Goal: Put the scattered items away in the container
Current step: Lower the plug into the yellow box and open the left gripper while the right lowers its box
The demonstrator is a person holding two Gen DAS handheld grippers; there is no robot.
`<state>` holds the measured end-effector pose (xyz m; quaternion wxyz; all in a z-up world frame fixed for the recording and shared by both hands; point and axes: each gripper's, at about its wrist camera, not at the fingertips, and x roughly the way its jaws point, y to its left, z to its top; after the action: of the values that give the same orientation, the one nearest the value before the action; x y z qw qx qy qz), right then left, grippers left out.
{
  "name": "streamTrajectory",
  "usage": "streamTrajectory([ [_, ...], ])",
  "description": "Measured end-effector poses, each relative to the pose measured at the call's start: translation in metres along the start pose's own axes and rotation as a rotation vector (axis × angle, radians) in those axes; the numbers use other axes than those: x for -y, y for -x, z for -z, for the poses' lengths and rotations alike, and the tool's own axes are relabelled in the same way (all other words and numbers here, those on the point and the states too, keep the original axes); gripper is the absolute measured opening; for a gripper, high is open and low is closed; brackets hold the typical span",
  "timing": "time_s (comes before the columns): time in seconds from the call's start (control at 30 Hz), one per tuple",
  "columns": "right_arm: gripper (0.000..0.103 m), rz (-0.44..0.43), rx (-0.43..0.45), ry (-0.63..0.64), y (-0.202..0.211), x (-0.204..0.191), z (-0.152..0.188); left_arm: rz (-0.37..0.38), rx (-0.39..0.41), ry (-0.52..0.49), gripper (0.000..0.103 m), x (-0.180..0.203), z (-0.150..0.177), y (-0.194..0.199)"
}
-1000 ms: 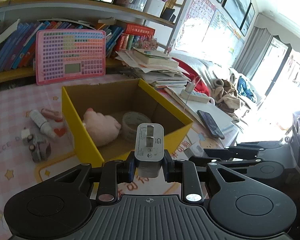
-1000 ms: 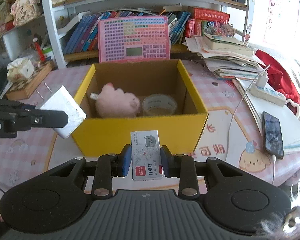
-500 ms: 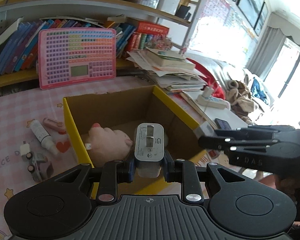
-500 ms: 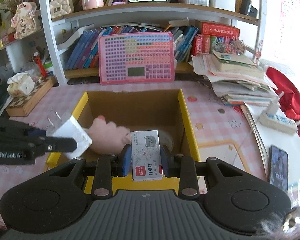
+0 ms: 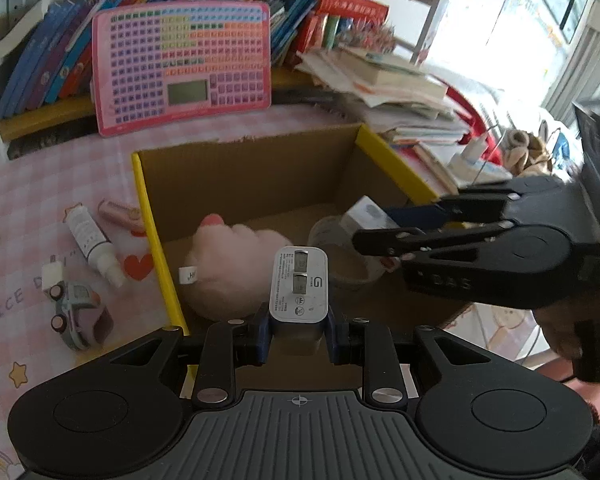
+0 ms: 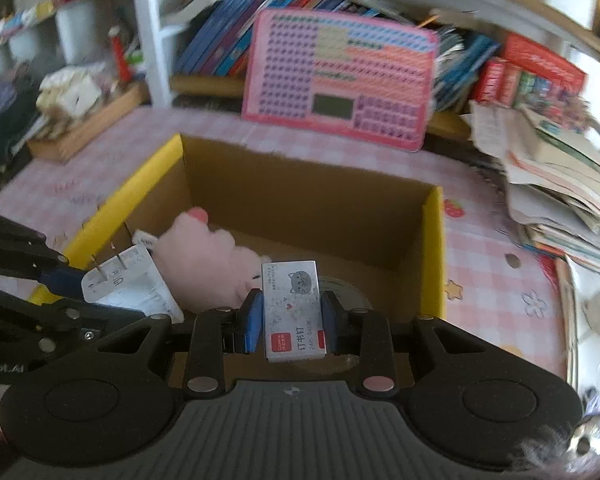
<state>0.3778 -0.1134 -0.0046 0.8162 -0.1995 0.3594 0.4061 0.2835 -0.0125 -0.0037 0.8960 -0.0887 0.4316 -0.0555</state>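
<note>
My left gripper (image 5: 299, 338) pinches a white charger plug (image 5: 299, 285) between its blue pads, the plug standing upright with its folded prongs facing me, held over the near edge of the yellow cardboard box (image 5: 152, 216). My right gripper (image 6: 291, 328) clamps a small box of staples (image 6: 292, 310) with a grey cat printed on it, upright too, and it hangs above the open box as well. From the left wrist view I see the right gripper reaching in from the right side, with the staple box at its tip above the roll of clear tape (image 5: 340, 256). Inside the box lie a pink plush toy (image 5: 232, 264) against the left wall and the tape roll beside it on the cardboard floor. Outside the box, on the pink checked tablecloth (image 5: 40, 184) to its left, rest a white tube (image 5: 94, 246), a small pink item (image 5: 120, 214) just beyond the tube, and a toy car (image 5: 76, 312) nearer to me. A pink learning tablet (image 5: 182, 64) leans against the bookshelf behind the box, and a stack of books and papers (image 5: 400, 96) sits to the right.
</note>
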Motion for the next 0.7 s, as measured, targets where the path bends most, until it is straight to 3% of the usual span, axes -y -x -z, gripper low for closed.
streamTrajectory([
  [0.27,0.029,-0.049,-0.081,0.124,-0.03,-0.001,-0.01,-0.045,-0.019,-0.015,0.025,0.004,-0.004,-0.012],
  [0.7,0.029,-0.088,-0.153,0.165,-0.05,0.004,-0.007,-0.067,-0.056,-0.038,0.026,0.013,-0.005,-0.025],
])
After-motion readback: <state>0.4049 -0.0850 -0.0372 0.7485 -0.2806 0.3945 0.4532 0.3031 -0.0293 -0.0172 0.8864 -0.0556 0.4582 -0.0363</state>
